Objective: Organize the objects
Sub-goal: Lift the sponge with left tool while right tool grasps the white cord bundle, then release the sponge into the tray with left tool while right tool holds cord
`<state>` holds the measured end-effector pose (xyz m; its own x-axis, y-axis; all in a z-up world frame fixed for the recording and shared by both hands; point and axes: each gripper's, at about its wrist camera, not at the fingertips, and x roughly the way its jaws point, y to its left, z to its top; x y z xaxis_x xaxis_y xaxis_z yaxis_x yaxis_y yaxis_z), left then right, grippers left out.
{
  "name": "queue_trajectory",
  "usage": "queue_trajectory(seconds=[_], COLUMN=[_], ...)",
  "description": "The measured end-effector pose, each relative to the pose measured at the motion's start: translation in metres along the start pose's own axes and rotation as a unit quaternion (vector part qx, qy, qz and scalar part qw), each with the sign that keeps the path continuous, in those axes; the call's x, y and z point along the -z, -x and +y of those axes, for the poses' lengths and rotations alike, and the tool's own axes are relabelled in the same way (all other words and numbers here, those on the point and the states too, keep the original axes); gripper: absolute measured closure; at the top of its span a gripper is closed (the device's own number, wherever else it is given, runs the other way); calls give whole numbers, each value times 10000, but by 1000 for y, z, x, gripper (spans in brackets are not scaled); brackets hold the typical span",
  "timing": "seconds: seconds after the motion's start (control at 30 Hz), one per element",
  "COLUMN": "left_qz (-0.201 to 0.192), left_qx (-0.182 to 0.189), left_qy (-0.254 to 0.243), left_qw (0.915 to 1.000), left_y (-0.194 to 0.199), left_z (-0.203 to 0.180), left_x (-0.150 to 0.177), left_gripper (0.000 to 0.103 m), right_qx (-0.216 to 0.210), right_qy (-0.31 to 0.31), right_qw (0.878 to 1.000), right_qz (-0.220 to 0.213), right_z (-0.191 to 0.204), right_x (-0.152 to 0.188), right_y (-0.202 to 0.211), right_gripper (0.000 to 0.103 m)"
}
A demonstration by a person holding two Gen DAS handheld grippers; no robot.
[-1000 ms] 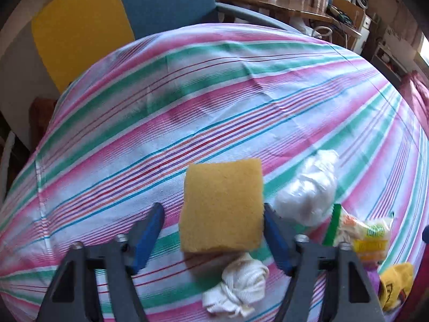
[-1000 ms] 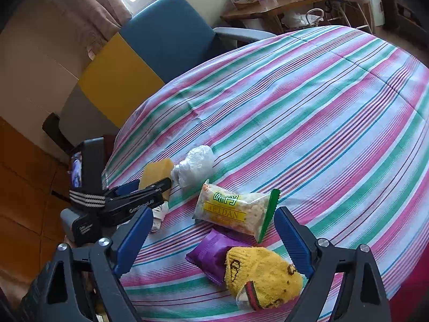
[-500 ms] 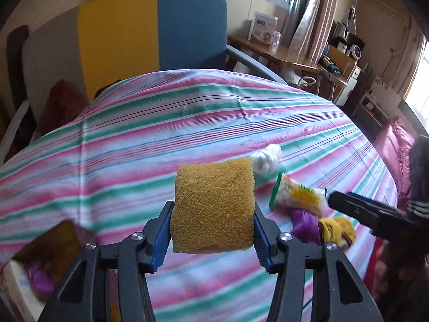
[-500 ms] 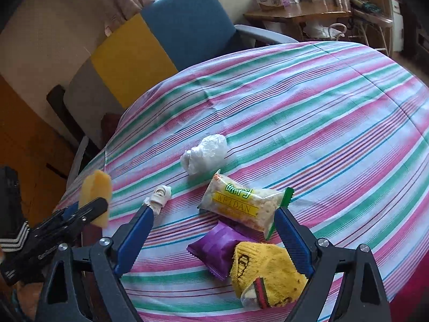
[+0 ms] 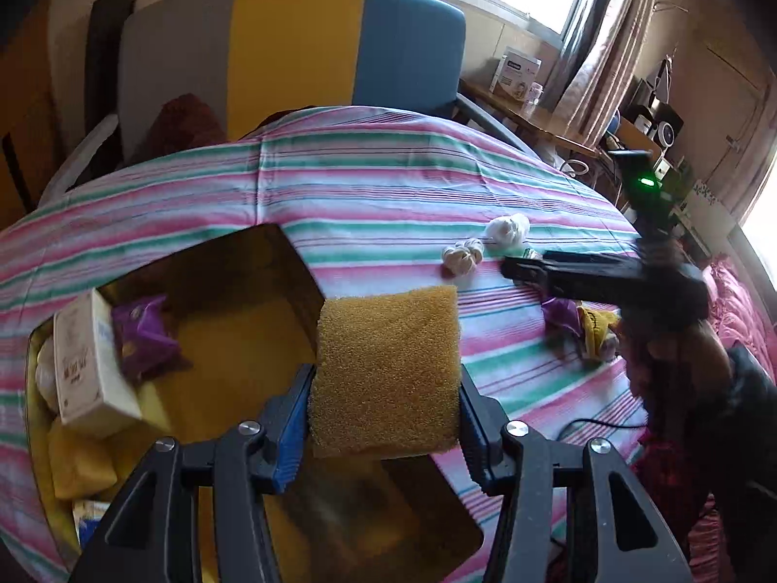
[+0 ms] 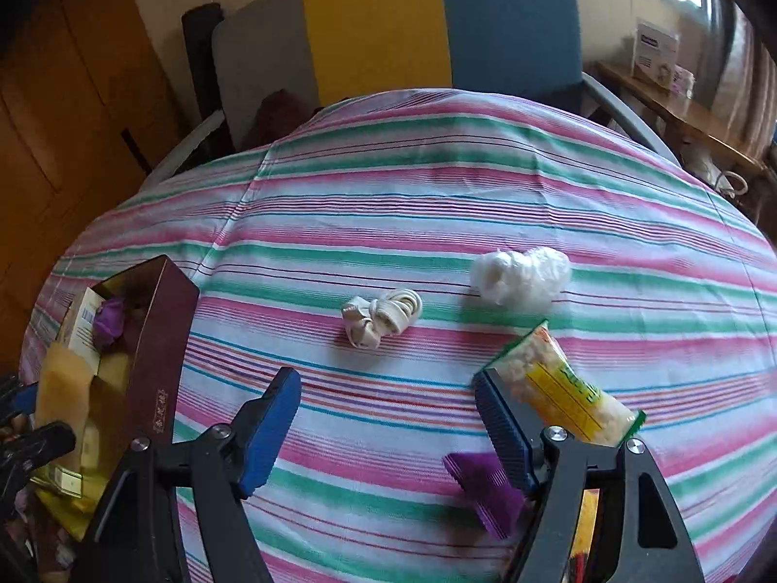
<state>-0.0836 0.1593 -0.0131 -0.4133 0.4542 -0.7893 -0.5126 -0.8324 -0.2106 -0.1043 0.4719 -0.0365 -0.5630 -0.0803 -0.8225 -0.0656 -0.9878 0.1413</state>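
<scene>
We are finding the left claw gripping a yellow-brown foam sponge block, its blue pads pressing on both sides. It is hanging over the edge of an open dark-red cardboard box with a gold lining, which is resting on the surface covered by a pink, green and white striped cloth. Inside the box we are noting a white carton and a purple foil packet.

The right claw is standing partly open over the cloth with nothing between its pads; its jaws have just been closing. Touching its right pad are a second purple foil packet and a clear snack bag with a yellow label and green edges. Farther out we are recording a coiled white cord bundle and a crumpled white plastic bag. Beyond the surface, a chair with a grey, yellow and blue back is standing.
</scene>
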Motion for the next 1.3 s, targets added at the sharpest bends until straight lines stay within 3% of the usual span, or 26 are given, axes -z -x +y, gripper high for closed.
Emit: queue_trajectory(seconds=[0.37, 0.43, 0.47, 0.63, 0.87, 1.1, 1.3], left_qz=[-89, -95, -98, -124, -208, -459, -508], left_qx=[-59, -79, -85, -148, -308, -1003, -1302], left_qy=[602, 719, 765, 931, 954, 887, 857], left_qw=[9981, 9973, 9970, 9955, 9948, 9899, 9865], left_y=[28, 30, 32, 37, 48, 67, 76], left_z=[42, 49, 51, 61, 66, 70, 72], left_x=[27, 31, 33, 44, 62, 79, 88], left_gripper=[49, 49, 49, 49, 49, 49, 49], right_qx=[397, 386, 407, 303, 193, 248, 84], right_qy=[300, 405, 409, 475, 830, 883, 799], right_qw=[9965, 9954, 9955, 9964, 9924, 9938, 9949], right_qz=[675, 776, 754, 629, 883, 635, 608], right_z=[6, 10, 10, 16, 42, 42, 37], right_x=[-34, -35, -35, -23, 25, 42, 42], right_y=[-80, -90, -90, -75, -54, -49, -50], right_gripper=[28, 56, 57, 59, 59, 59, 58])
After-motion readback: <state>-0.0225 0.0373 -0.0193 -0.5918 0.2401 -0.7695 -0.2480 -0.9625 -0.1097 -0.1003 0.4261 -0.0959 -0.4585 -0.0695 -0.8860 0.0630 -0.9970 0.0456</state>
